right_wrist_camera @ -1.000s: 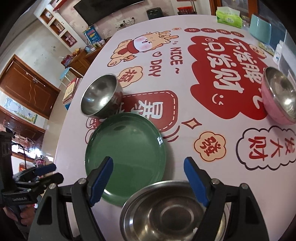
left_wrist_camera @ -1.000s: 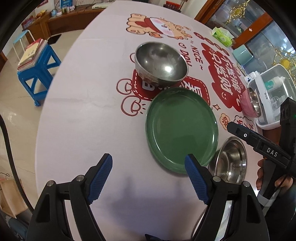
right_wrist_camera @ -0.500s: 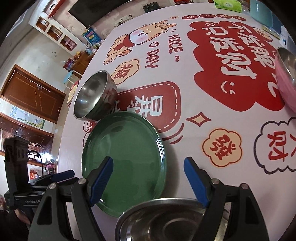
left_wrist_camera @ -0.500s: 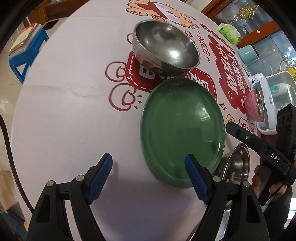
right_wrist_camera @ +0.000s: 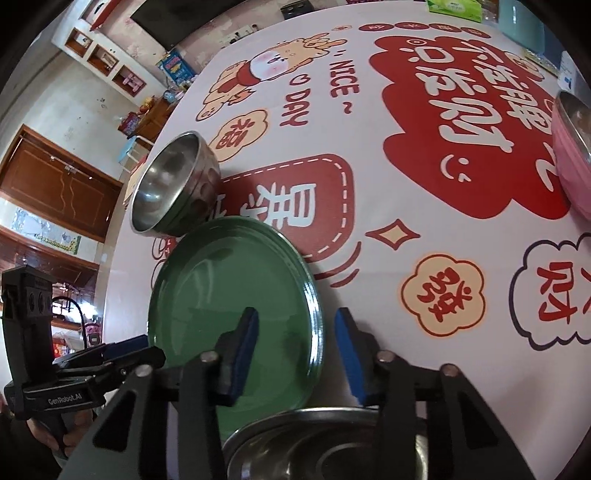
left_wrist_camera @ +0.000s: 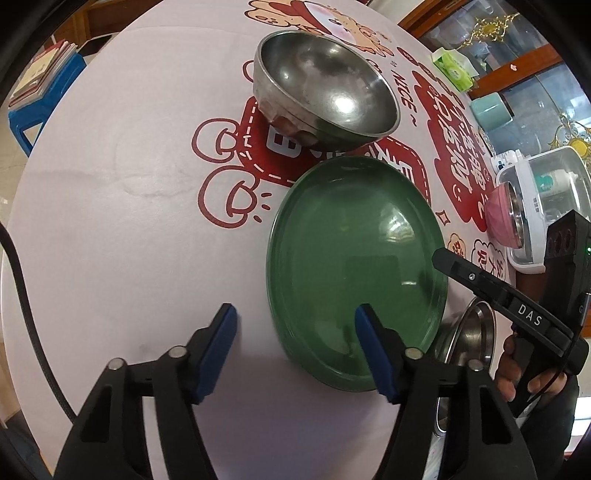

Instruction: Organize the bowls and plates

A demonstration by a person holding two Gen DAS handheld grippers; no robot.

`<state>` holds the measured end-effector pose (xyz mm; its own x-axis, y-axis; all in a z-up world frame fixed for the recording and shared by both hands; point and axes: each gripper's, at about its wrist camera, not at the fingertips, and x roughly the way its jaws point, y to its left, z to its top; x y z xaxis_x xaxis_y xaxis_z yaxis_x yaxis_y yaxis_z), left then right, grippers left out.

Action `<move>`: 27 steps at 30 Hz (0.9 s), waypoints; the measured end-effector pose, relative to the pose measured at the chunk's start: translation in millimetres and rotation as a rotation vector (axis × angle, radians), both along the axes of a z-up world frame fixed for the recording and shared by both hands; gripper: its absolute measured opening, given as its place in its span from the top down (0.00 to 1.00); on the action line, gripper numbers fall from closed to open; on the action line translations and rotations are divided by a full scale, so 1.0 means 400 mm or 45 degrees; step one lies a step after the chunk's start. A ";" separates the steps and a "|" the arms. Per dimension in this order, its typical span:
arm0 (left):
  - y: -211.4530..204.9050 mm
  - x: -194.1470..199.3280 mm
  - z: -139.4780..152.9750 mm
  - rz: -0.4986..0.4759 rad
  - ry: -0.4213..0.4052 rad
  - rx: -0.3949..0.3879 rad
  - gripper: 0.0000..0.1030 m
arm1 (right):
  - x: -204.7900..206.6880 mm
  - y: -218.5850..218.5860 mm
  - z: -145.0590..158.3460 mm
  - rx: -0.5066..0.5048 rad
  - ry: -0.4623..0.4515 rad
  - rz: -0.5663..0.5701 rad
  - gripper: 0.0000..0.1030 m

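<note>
Left gripper [left_wrist_camera: 295, 325] and right gripper [right_wrist_camera: 293, 332], jaws closing, straddle opposite rims of round green plate [left_wrist_camera: 354, 258], neither yet pinching | Risk: uneven closure tips plate into dimpled steel bowl [left_wrist_camera: 325, 85] at 12 o'clock.

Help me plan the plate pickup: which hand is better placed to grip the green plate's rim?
Probably right. The right gripper straddles the green plate rim while closing; the left gripper is closing too, rim nearer one finger.

A home dining room.
We saw a table [right_wrist_camera: 424, 66] under a cartoon-printed cloth, a wall-mounted television [right_wrist_camera: 166, 18], wooden doors [right_wrist_camera: 55, 188], a tissue pack [left_wrist_camera: 454, 68] and a blue stool [left_wrist_camera: 40, 107] stacked with books.
</note>
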<state>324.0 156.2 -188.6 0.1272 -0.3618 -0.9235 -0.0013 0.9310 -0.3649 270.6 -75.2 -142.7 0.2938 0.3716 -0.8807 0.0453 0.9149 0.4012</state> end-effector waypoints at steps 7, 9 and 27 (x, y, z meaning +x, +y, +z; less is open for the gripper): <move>-0.005 0.003 -0.015 -0.008 0.025 -0.007 0.56 | 0.000 -0.003 -0.004 -0.011 0.013 -0.022 0.75; -0.004 0.002 -0.016 -0.008 0.026 -0.009 0.66 | 0.000 -0.002 -0.005 -0.023 0.016 -0.025 0.77; 0.010 -0.016 -0.016 -0.020 0.013 0.035 0.77 | -0.003 0.026 0.000 -0.042 0.024 -0.023 0.83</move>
<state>317.6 160.3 -195.1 0.1120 -0.3383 -0.9344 0.0097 0.9406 -0.3394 269.5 -64.9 -142.9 0.2832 0.3372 -0.8978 0.0691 0.9265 0.3698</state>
